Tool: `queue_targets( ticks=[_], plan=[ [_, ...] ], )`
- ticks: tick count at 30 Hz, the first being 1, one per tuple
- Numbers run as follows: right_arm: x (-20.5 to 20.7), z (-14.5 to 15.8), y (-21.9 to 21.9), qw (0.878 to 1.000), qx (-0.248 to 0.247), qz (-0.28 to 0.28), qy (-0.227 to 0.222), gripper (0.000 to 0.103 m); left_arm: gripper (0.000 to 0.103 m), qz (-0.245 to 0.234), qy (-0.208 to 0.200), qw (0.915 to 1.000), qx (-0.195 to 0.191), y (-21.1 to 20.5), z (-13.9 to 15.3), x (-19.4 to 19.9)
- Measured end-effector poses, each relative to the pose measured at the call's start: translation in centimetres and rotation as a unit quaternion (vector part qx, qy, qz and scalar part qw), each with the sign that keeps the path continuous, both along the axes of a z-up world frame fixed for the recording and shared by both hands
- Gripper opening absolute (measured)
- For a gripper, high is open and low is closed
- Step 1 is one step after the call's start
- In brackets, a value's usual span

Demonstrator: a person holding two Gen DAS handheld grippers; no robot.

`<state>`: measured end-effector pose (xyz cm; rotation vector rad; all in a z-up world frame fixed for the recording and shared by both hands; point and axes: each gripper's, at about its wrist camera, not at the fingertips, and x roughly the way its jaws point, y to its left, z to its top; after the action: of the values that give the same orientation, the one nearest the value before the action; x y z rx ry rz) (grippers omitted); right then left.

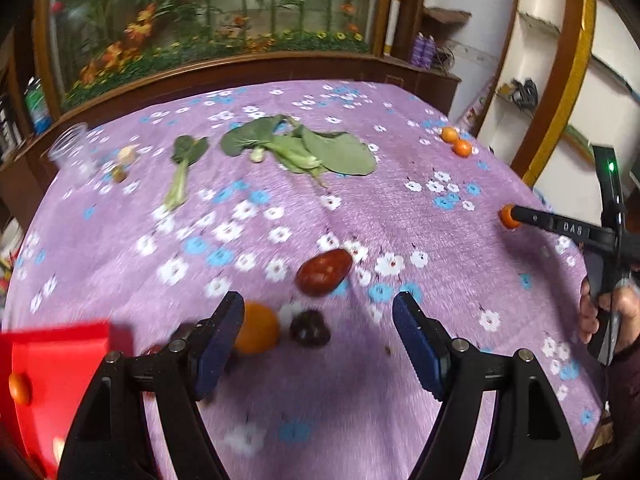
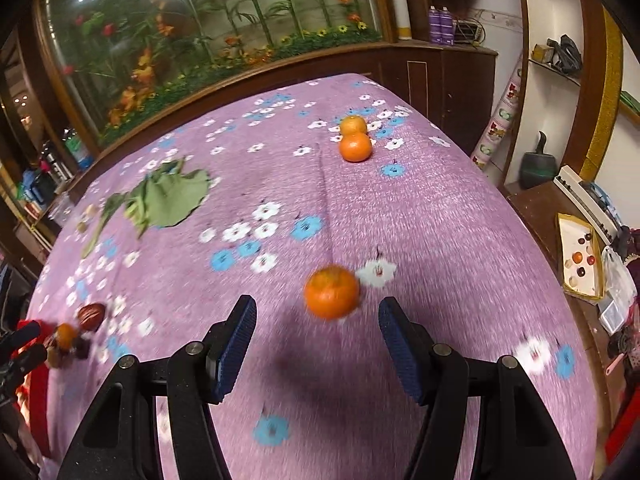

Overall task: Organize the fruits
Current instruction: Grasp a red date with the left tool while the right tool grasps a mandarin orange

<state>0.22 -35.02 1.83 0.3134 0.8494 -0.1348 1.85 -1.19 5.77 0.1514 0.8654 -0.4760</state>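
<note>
Purple flowered tablecloth [image 1: 360, 208] over a table, planted glass case behind. Left gripper [image 1: 318, 322] spread wide above an orange [image 1: 258, 328], a dark fruit [image 1: 310, 328] and a red fruit [image 1: 324, 272] (red box [image 1: 60, 364] just left). Right gripper [image 2: 318, 326] spread too, a mandarin [image 2: 331, 291] just ahead, between its fingertips. Two more mandarins [image 2: 354, 140] touching, far across. Leafy greens [image 1: 304, 148] well apart.

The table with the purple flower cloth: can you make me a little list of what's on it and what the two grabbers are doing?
cloth: purple flowered tablecloth
right gripper: open, a mandarin just ahead between its fingers
left gripper: open, near an orange, a dark fruit and a red fruit
far edge: two mandarins touching
greens: leafy vegetables
box: red container at the left
</note>
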Motion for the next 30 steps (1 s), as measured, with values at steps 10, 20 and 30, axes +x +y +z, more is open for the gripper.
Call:
queue_targets(
  ticks=[10, 20, 30],
  plan=[
    [2.0, -1.5, 0.8, 1.0, -0.014, 0.01, 0.01, 0.067, 0.07, -0.014, 0.046, 0.9973, 0.055, -3.2, -3.3, 4.9],
    [2.3, -1.7, 1.0, 0.999, -0.035, 0.004, 0.005, 0.064, 0.058, -0.03, 0.048, 0.9958, 0.072, -3.8, -4.6, 4.9],
    [2.0, -1.7, 0.4, 1.0, -0.03, -0.002, 0.0, 0.034, 0.032, -0.019, 0.036, 0.9974, 0.06, -3.8, -3.7, 3.6]
  ],
)
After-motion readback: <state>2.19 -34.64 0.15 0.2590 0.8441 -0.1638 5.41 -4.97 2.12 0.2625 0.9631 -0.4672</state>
